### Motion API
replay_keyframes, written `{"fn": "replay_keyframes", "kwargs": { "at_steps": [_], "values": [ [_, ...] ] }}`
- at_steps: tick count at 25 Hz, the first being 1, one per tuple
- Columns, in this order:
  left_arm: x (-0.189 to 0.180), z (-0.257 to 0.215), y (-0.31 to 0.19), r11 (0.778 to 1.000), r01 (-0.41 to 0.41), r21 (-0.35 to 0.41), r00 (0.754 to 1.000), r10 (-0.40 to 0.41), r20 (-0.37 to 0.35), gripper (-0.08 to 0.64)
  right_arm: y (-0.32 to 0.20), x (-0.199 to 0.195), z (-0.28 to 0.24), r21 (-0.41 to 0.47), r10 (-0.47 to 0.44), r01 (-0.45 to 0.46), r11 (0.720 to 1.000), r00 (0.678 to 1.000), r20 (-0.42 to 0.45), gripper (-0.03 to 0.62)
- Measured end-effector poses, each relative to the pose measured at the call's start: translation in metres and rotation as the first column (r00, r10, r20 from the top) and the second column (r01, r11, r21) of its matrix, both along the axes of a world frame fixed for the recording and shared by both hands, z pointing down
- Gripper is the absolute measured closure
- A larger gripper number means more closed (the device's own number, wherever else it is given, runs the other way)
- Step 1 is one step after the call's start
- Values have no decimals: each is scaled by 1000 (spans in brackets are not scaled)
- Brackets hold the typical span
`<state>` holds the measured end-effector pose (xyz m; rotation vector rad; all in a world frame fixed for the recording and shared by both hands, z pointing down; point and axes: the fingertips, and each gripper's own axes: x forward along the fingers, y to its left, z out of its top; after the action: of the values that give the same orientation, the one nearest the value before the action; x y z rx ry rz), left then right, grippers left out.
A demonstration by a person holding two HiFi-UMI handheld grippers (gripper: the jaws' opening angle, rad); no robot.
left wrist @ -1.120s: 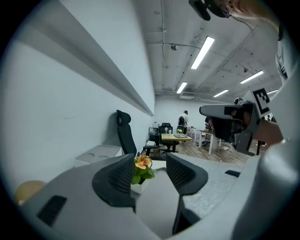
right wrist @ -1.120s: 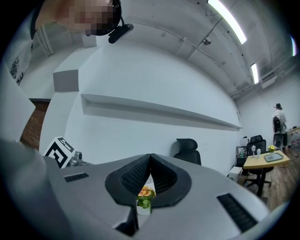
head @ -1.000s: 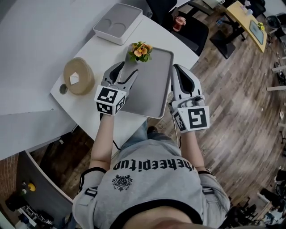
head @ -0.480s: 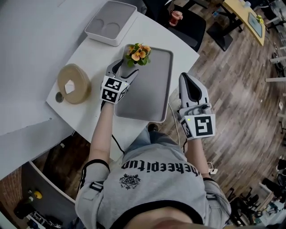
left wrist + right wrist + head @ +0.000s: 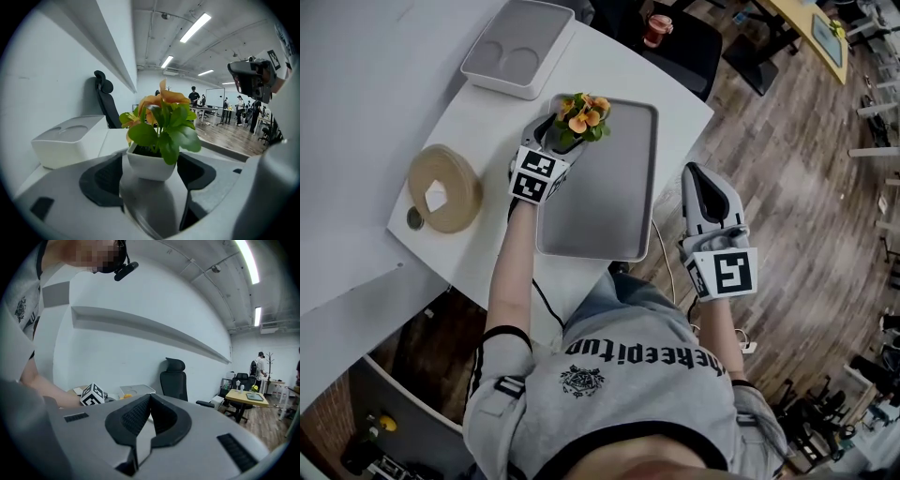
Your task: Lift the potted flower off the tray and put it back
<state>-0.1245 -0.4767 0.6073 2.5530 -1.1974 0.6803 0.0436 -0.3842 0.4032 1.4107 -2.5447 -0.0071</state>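
The potted flower, orange blooms and green leaves in a small white square pot, stands on the far left corner of the grey tray. My left gripper reaches in from the near side with the pot between its jaws. They have just been opening, and the black pads stand a little apart from the pot's sides. My right gripper hangs off the table's right edge over the wooden floor. Its jaws meet at the tips with nothing in them.
A white moulded box with two round hollows sits behind the tray. A tan round roll lies at the table's left. A black office chair stands beyond the table's far edge. The table's corner ends just right of the tray.
My left gripper has come down and forward to the pot at the tray's far left corner. My right gripper has drawn away from the tray's right edge and sunk a little.
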Motion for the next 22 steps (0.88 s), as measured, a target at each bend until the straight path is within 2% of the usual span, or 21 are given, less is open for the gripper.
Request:
{"fn": "replay_keyframes", "kwargs": {
  "at_steps": [6,12,22],
  "values": [
    [14,6,-12,999,-43,0,998,43,41,216,-1,5,5,-9,15,-15,1000,1000,-8,589],
    [17,4,-16,1000,-7,1,998,7,56,217,-1,3,3,-6,10,-10,1000,1000,-8,589],
    [19,-24,0,999,46,22,999,-46,-2,217,2,-4,-5,9,-24,24,1000,999,21,589]
  ]
}}
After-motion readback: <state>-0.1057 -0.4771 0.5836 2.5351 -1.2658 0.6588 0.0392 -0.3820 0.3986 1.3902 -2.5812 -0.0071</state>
